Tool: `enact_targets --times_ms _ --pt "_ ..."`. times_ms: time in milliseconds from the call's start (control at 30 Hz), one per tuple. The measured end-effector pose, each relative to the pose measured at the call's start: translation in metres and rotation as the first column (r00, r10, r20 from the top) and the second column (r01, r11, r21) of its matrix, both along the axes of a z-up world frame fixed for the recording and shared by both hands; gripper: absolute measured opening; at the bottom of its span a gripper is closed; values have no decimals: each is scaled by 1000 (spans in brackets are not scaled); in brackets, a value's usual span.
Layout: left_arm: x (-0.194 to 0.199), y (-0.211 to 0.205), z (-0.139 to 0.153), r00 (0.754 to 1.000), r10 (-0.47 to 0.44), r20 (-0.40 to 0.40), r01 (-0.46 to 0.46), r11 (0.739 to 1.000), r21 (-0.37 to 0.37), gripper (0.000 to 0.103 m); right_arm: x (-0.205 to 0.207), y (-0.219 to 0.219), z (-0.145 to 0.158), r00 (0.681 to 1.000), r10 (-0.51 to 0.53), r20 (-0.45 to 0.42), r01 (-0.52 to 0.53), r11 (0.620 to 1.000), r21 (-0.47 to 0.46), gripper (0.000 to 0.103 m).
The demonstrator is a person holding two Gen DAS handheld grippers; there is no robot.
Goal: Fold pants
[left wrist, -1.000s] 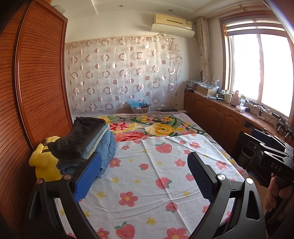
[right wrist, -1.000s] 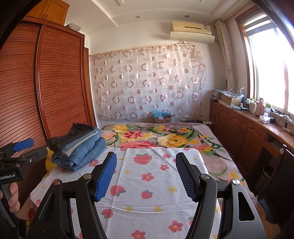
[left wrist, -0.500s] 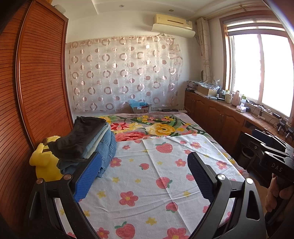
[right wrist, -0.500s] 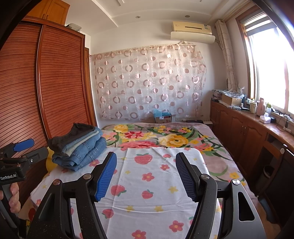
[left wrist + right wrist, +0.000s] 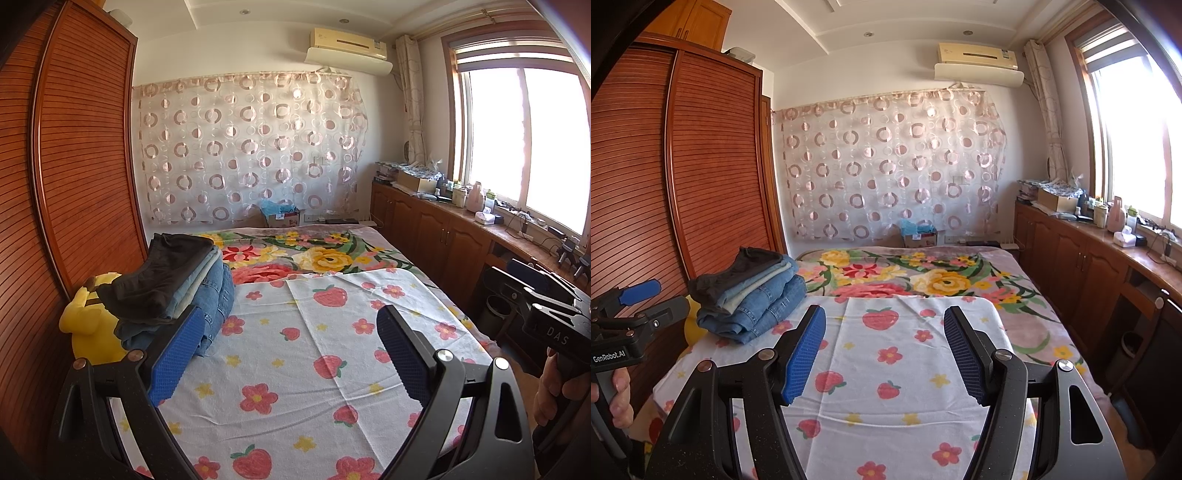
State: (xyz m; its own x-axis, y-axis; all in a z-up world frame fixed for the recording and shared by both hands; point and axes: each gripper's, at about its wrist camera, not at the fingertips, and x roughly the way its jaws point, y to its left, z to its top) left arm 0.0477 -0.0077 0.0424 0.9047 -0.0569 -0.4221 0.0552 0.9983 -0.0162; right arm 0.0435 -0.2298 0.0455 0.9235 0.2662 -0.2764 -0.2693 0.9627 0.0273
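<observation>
Your left tongs (image 5: 290,347): jaws wide apart, nothing between them, held over the near part of the bed. Your right tongs (image 5: 884,350): jaws likewise wide, empty, over the same white strawberry-print sheet (image 5: 905,373). Folded pants (image 5: 173,291): a stack at the left edge of the bed (image 5: 1015,288), black pair on top, pale and blue denim beneath, lying just beyond the left tongs' left pad without touching it. Yellow plush toy (image 5: 92,332): wedged between the stack and the slatted wooden wardrobe (image 5: 85,177). Floral blanket (image 5: 325,258): far half of the bed. Wooden counter (image 5: 1108,251): right wall, under the window, carrying bottles and boxes.
</observation>
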Motion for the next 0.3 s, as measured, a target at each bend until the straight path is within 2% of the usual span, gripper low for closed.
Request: enact_targets --times_ms 300 --pt "0 0 0 1000 0 0 0 1000 -1 95 0 0 0 1000 0 -1 0 1000 0 69"
